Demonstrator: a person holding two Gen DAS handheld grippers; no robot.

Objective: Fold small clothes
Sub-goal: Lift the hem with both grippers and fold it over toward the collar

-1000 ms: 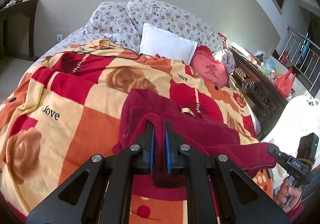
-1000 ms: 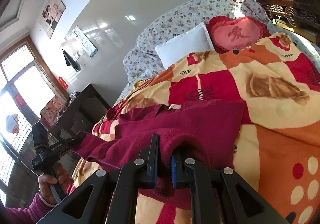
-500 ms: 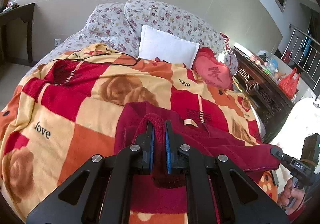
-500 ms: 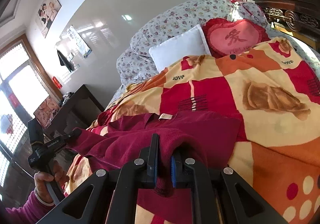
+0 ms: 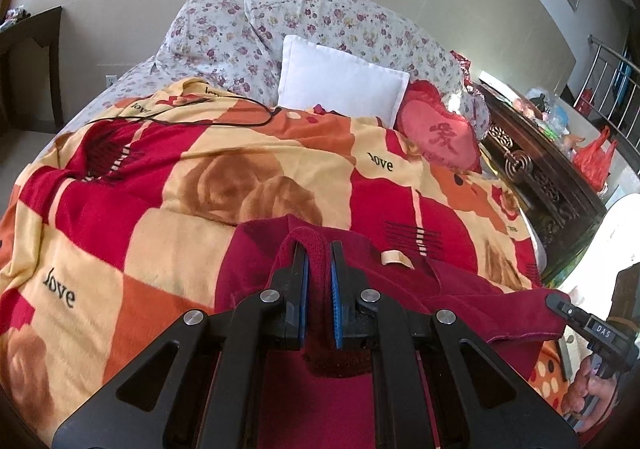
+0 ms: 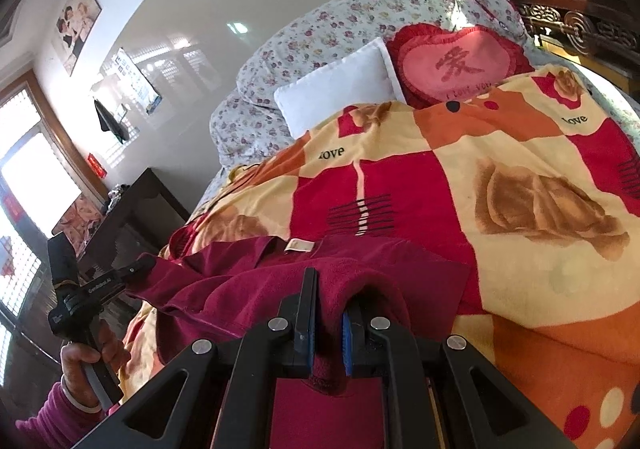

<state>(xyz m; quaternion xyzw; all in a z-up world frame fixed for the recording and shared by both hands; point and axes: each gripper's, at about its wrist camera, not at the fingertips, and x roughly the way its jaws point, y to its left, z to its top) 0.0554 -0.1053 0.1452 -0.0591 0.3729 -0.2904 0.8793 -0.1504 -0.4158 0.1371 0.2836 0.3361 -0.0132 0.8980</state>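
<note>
Left hand-held gripper (image 5: pixel 318 249) clamped on maroon garment (image 5: pixel 460 289), right hand-held gripper (image 6: pixel 329 289) likewise

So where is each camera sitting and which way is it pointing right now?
Left wrist: on the left tool, facing up the bed toward the pillows; its fingers pinch the garment; the right tool and hand show at far right.
Right wrist: on the right tool, facing the same pillows from the other side; the left tool and hand show at lower left.
Shared: garment, blanket, white and heart pillows.
</note>
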